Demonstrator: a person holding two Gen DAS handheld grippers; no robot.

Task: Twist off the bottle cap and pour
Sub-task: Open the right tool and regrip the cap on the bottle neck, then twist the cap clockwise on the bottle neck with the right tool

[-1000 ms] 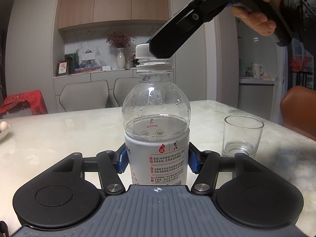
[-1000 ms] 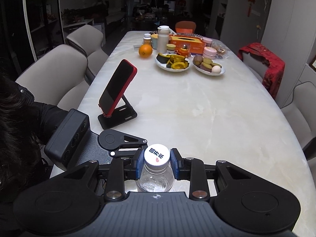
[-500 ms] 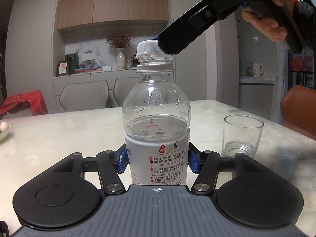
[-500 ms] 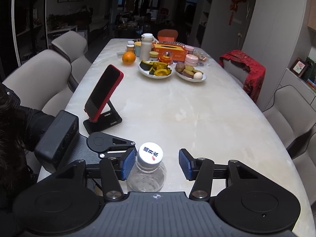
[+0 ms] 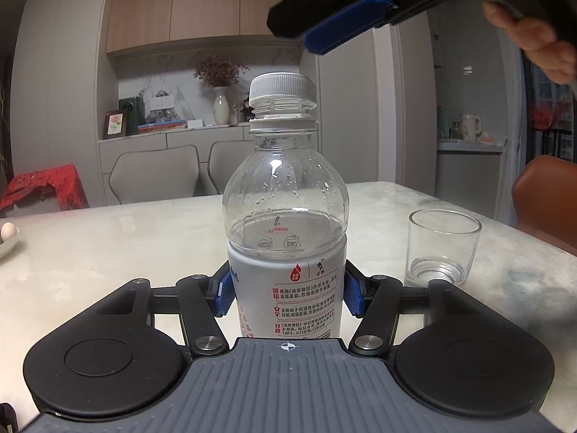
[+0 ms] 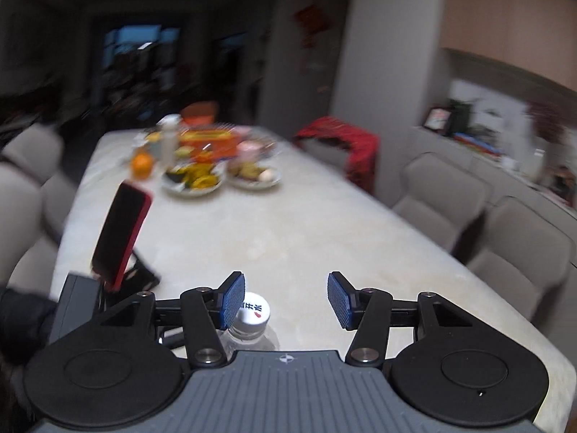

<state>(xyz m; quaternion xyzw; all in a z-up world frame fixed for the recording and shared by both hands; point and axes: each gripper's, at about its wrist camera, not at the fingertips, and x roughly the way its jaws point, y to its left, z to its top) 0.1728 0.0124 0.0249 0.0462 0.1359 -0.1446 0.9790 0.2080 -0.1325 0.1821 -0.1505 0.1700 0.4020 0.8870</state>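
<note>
A clear plastic water bottle (image 5: 286,216) with a white label stands upright on the marble table (image 5: 108,245). My left gripper (image 5: 287,294) is shut on its labelled body. The white ribbed cap (image 5: 282,88) sits raised on the neck threads. My right gripper (image 6: 286,299) is open and empty; in the left wrist view it hovers above and to the right of the cap (image 5: 335,32). In the right wrist view the cap (image 6: 255,312) lies low beside the left fingertip (image 6: 232,299). An empty glass (image 5: 441,249) stands to the bottle's right.
A red phone on a black stand (image 6: 122,238) stands on the table to the left. Plates of food (image 6: 196,178), an orange (image 6: 141,164) and containers sit at the far end. Grey chairs (image 6: 443,198) line the table's sides. An egg (image 5: 9,231) lies at the left edge.
My right gripper opened, let go of the cap and rose up and away from the bottle. The cap stays on the neck, now sitting higher. The left gripper has not moved.
</note>
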